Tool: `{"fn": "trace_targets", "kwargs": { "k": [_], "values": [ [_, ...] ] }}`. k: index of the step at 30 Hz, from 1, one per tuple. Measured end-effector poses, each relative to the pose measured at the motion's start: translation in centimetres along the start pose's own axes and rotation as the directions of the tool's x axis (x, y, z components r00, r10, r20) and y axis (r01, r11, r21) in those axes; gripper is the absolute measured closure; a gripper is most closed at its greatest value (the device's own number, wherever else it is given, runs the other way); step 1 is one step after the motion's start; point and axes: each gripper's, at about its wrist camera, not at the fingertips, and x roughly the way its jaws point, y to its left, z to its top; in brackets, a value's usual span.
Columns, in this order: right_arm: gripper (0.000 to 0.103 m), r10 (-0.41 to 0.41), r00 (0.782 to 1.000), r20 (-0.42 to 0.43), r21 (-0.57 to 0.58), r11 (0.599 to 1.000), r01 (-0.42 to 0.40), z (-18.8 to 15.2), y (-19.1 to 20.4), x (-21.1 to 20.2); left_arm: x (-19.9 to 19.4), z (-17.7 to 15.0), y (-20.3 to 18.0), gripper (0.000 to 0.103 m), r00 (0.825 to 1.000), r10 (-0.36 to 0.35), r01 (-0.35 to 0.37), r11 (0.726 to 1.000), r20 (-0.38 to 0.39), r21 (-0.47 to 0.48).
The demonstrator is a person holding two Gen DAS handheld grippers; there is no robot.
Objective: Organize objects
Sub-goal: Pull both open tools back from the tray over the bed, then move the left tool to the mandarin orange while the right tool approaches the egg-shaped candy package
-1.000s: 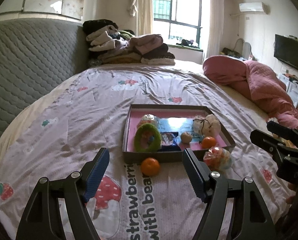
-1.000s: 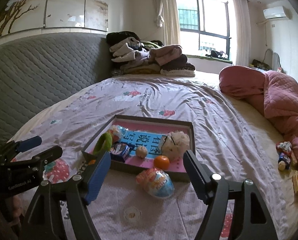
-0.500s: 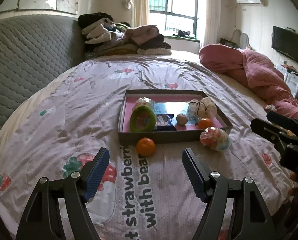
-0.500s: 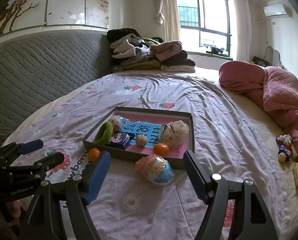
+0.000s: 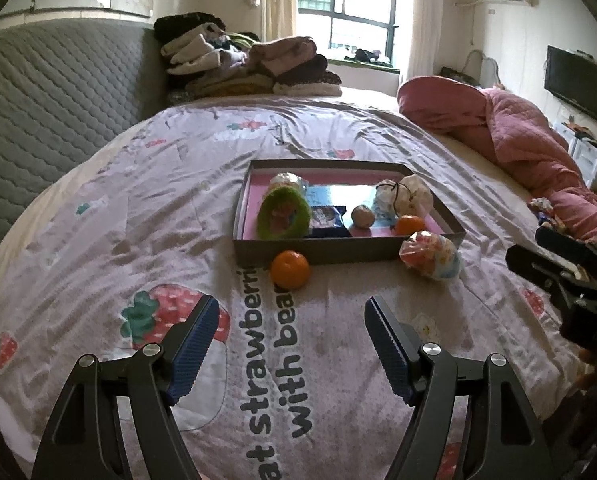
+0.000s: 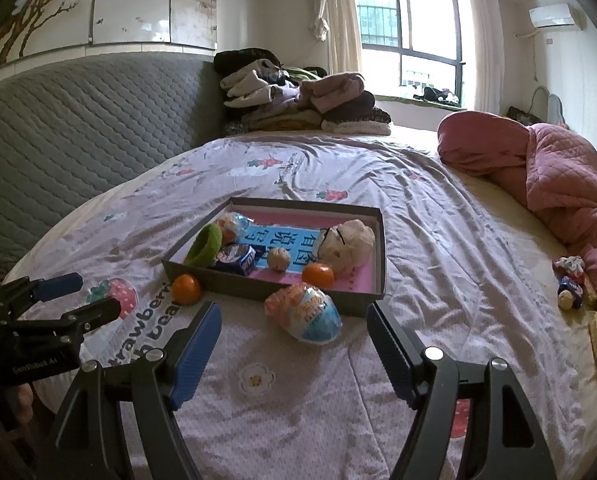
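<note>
A shallow box [image 5: 258,250] [image 6: 380,248] with a pink floor lies on the bed. It holds a green ring [image 5: 284,216] [image 6: 204,246], a blue packet [image 6: 234,258], a small tan ball [image 5: 363,216], an orange [image 5: 409,225] [image 6: 317,274] and a white pouch [image 5: 412,196] [image 6: 348,248]. An orange [image 5: 290,269] [image 6: 186,289] and a wrapped toy egg [image 5: 432,254] [image 6: 308,312] lie on the sheet in front of the box. My left gripper [image 5: 292,328] is open and empty, short of the orange. My right gripper [image 6: 292,338] is open and empty, just short of the toy egg.
The bed has a strawberry-print sheet [image 5: 138,240]. A grey padded headboard [image 6: 78,120] is on the left. Folded clothes [image 5: 250,64] are stacked at the back. A pink quilt [image 6: 558,184] is heaped on the right, with small wrapped items [image 6: 570,280] beside it.
Both grippers have drawn back from the box and risen a little; the objects look farther off. Nothing on the bed has moved. Both grippers stayed open.
</note>
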Motion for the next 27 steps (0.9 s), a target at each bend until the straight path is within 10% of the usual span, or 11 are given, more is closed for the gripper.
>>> {"fn": "trace_targets", "kwargs": {
  "k": [27],
  "values": [
    [0.028, -0.008, 0.995, -0.095, -0.009, 1.0, 0.007, -3.3, -0.6, 3.2, 3.3, -2.6, -0.4, 0.027, 0.994, -0.014, 0.013, 1.0, -0.107, -0.004]
  ]
}}
